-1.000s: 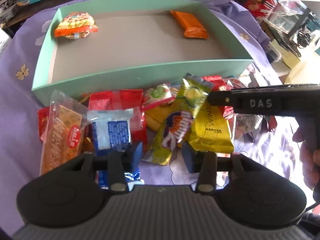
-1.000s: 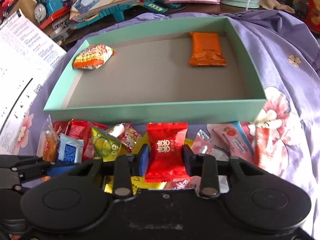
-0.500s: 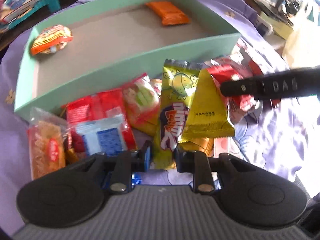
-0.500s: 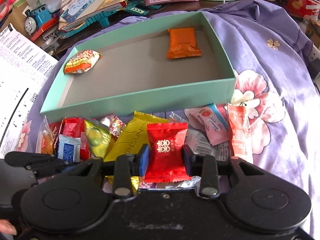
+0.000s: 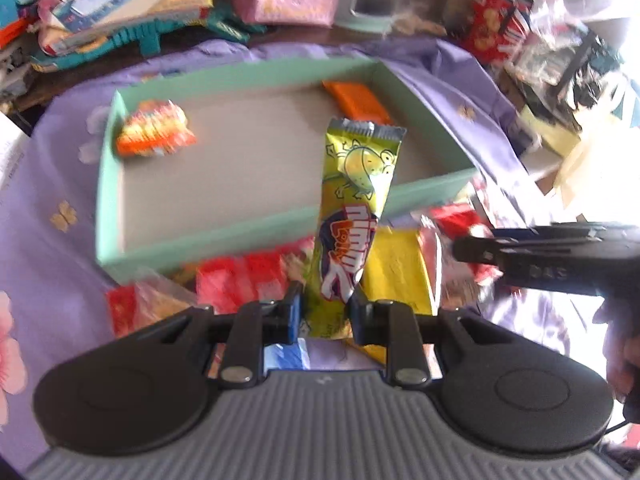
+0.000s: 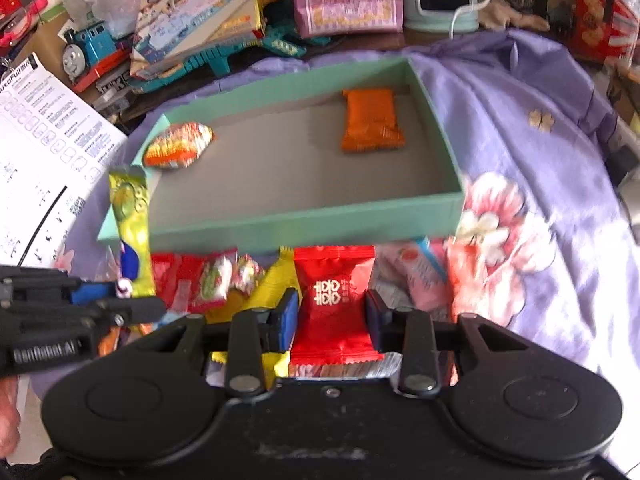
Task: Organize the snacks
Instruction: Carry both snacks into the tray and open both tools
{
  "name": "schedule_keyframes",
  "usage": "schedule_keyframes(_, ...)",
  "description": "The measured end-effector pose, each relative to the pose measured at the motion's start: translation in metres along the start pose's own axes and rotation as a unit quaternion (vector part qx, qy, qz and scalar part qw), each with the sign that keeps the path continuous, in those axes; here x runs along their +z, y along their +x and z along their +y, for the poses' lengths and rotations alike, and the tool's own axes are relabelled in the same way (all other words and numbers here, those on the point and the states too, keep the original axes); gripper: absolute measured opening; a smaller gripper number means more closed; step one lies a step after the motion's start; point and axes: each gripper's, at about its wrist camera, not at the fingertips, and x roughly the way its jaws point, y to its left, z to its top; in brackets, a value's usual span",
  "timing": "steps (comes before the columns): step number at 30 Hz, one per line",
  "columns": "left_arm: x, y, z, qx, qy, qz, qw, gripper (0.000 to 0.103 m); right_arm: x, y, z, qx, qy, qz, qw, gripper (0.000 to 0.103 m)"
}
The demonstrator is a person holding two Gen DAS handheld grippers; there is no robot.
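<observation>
1. A purple floral cloth [image 6: 540, 128] is covering the surface, with clutter lying behind it.
2. A mint-green box [image 6: 304, 224] is sitting open on the cloth, holding an orange packet [image 6: 372, 124] near its far right corner and an orange-yellow snack bag [image 6: 178, 150] at its far left.
3. A pile of loose snacks [image 6: 224, 280] is lying just in front of the box's near wall.
4. The left gripper [image 5: 323, 316] is clenching the lower end of a yellow-green candy wrapper [image 5: 352, 216], holding it upright over the box's near wall.
5. The right gripper [image 6: 331, 320] is grasping a red packet [image 6: 334, 300] by its sides, above the pile.
</observation>
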Motion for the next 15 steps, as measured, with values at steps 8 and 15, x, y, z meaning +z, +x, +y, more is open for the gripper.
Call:
schedule_keyframes(8,0.043,-0.011,0.044,0.052,-0.034,-0.039,0.9973,0.023,0.047,-0.005,-0.014,-0.02,0.001,-0.034,0.999,0.034)
schedule_keyframes(15,0.076,0.018,0.093,0.093,-0.073,-0.022,0.9927,0.023,0.084,0.026,-0.026,-0.035,0.003,-0.028,0.999,0.034)
